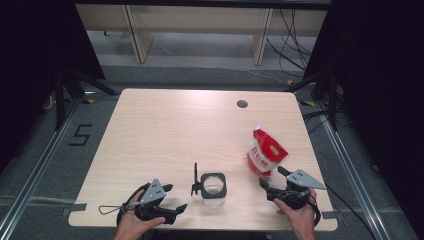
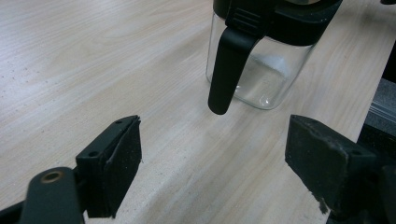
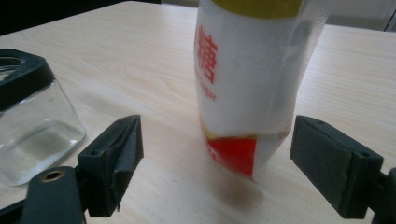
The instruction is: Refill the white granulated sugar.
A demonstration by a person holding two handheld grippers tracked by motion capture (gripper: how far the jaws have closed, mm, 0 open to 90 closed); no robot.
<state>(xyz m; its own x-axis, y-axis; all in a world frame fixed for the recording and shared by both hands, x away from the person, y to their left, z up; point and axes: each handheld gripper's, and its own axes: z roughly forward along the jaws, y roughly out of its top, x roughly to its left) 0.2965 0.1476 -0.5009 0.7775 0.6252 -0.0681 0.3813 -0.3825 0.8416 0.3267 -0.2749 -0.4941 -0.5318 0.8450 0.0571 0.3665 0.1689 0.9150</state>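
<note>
A clear glass jar (image 1: 213,187) with a black rim and a black flip lid (image 1: 195,180) standing open on its left sits near the table's front edge. A red and white pouch (image 1: 266,151) stands upright to its right. My left gripper (image 1: 175,196) rests on the table left of the jar, open, with nothing between its jaws; the left gripper view has the jar (image 2: 261,70) and its hanging lid arm (image 2: 229,70) just ahead. My right gripper (image 1: 272,177) is open just in front of the pouch (image 3: 252,84), and the jar (image 3: 32,121) is off to its left.
The light wooden table (image 1: 165,130) has a round cable hole (image 1: 242,104) at the back right. Black stands and cables flank the table on the floor. A wooden bench stands beyond the far edge.
</note>
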